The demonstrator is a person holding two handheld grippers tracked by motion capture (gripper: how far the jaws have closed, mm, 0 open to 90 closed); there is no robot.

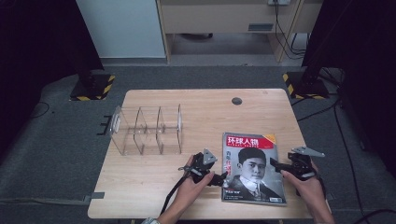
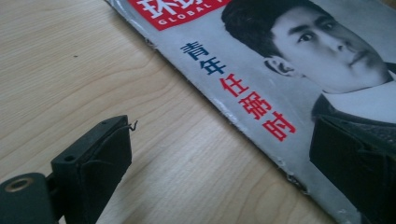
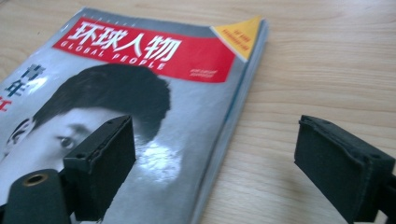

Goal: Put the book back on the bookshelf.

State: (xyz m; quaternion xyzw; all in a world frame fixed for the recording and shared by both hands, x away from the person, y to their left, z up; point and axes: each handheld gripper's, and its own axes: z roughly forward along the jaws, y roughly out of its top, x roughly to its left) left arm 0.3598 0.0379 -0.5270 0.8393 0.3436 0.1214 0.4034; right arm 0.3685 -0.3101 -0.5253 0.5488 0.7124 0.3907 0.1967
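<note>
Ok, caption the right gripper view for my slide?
Open right gripper straddling the magazine edge on the wooden table.

A magazine (image 1: 253,169) lies on the table (image 1: 154,182) between two grippers; a clear divided rack (image 1: 146,129) stands behind, leftward.

Glossy paper magazine (image 3: 154,116), wood table (image 3: 327,60)

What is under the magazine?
The magazine lies flat on the wooden table. Light wood shows all around its edges. Whatever might lie directly beneath the cover is hidden, so I cannot tell.
</note>
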